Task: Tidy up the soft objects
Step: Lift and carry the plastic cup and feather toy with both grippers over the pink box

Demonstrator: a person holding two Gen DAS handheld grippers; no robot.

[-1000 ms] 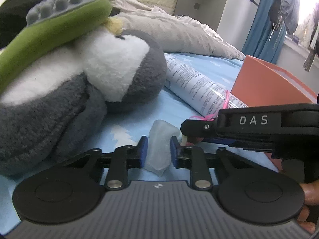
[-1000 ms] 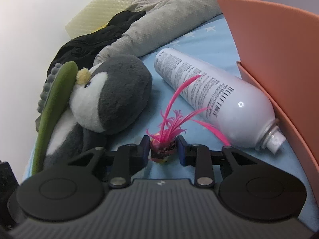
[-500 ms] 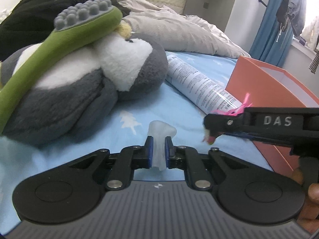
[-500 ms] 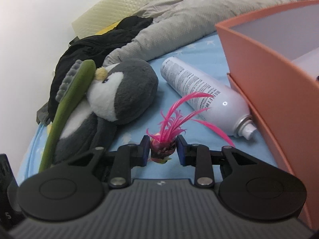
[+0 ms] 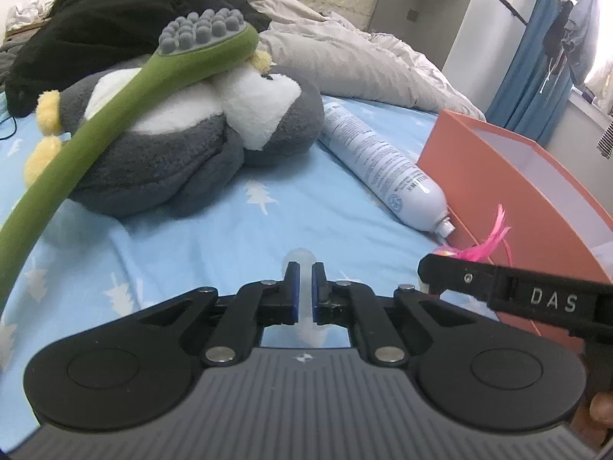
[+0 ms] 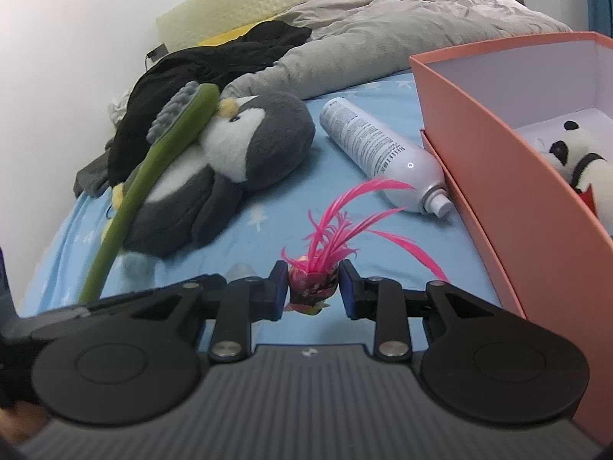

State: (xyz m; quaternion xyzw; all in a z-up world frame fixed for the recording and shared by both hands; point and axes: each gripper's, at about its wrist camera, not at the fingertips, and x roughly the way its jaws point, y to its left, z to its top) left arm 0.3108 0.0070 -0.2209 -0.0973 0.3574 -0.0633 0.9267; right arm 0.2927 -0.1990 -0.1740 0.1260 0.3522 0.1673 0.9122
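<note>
Two plush toys: penguin (image 6: 245,145), panda (image 6: 578,161); one spray can (image 6: 379,153); one box (image 6: 494,161).

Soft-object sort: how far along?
Done: a panda plush already lies in the orange box. In hand: left tongs grip a translucent soft piece; right tongs grip a pink feather toy. Left: the penguin plush on the bed, green massager across it.

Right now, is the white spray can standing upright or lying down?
Lying down. The white spray can rests on its side on the blue sheet, its nozzle close to the orange box.
</note>
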